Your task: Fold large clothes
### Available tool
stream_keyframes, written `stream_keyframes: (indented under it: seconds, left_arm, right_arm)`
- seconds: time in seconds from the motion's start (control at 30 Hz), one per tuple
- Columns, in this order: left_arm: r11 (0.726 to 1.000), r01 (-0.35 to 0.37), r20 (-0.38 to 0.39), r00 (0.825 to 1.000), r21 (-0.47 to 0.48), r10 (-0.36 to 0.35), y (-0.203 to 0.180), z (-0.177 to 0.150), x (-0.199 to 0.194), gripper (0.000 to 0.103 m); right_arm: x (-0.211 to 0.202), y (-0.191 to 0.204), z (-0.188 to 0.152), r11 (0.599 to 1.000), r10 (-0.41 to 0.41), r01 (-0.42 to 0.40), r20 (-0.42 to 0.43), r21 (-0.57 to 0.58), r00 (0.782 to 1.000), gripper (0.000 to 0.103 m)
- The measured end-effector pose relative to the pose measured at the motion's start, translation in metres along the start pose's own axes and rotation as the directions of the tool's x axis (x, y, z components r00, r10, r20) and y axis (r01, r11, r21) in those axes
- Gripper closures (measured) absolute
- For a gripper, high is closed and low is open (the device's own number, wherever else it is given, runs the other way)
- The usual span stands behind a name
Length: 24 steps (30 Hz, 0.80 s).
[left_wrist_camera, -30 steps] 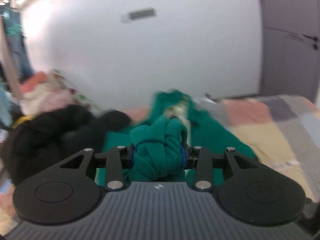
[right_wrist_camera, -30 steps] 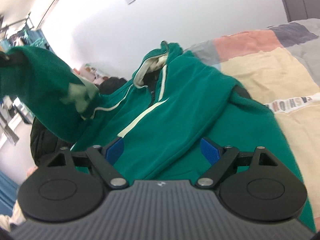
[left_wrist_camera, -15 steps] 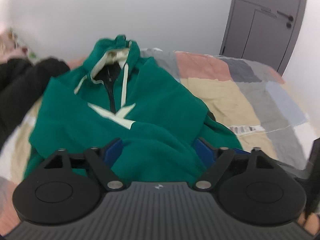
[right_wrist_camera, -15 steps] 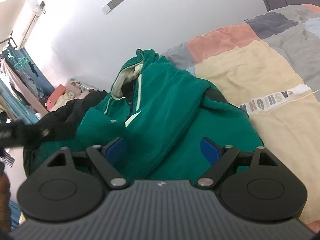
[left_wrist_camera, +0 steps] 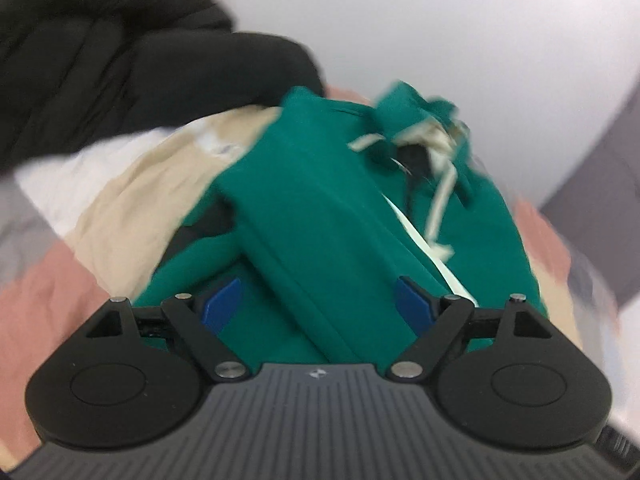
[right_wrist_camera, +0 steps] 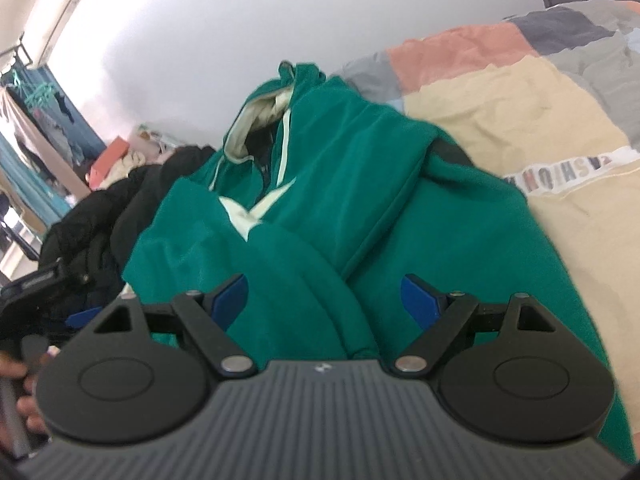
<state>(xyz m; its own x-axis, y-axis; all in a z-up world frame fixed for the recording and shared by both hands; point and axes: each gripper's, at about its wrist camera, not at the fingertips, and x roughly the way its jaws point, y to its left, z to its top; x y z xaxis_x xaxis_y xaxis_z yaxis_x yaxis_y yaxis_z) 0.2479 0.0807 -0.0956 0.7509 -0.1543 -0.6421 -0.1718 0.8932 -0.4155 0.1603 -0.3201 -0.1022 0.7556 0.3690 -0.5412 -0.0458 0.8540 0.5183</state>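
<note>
Green fleece hoodie now lies sleeve-folded on the patchwork bed; left tool released it, both tools apart.

A patchwork bedspread in beige, pink and grey blocks covers the bed, with a lettered white strip across its beige block. A black padded jacket lies heaped on the bedspread near the white wall. Hanging clothes show beyond the jacket.
</note>
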Motion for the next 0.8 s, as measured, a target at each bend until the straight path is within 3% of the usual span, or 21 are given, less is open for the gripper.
stream_keyframes:
  seconds: [0.13,0.23,0.37,0.4,0.6,0.67,0.8]
  left_arm:
    - [0.993,0.068,0.018,0.998,-0.101,-0.067,0.030,0.012,0.027,0.017]
    - [0.990,0.101,0.006,0.995,-0.098,-0.100,0.035,0.017,0.051,0.024]
    - [0.984,0.155,-0.002,0.988,-0.086,-0.155,0.033,0.020,0.072,0.076]
    - [0.978,0.188,0.014,0.982,-0.093,-0.188,0.034,0.023,0.072,0.083]
    - [0.962,0.257,0.116,0.962,-0.089,-0.246,0.044,0.052,0.049,0.089]
    - [0.968,0.234,0.148,0.964,-0.094,-0.219,0.055,0.062,0.043,0.089]
    - [0.964,0.159,0.195,0.974,-0.212,-0.117,0.099,0.075,0.043,0.089]
  right_arm:
    - [0.008,0.008,-0.002,0.999,0.002,-0.002,-0.003,-0.039,1.000,0.019]
    - [0.014,0.015,-0.006,0.996,-0.010,0.010,0.003,-0.085,1.000,0.019]
    - [0.023,0.022,-0.010,0.990,-0.011,0.013,0.009,-0.141,1.000,0.023]
    - [0.025,0.025,-0.010,0.988,-0.011,0.014,0.017,-0.155,1.000,0.023]
    - [0.014,0.052,-0.014,0.968,0.071,-0.044,0.100,-0.248,0.992,0.023]
    - [0.012,0.061,-0.017,0.956,0.110,-0.076,0.107,-0.282,0.988,0.023]
    - [0.018,0.077,-0.028,0.935,0.163,-0.127,0.083,-0.332,0.983,0.026]
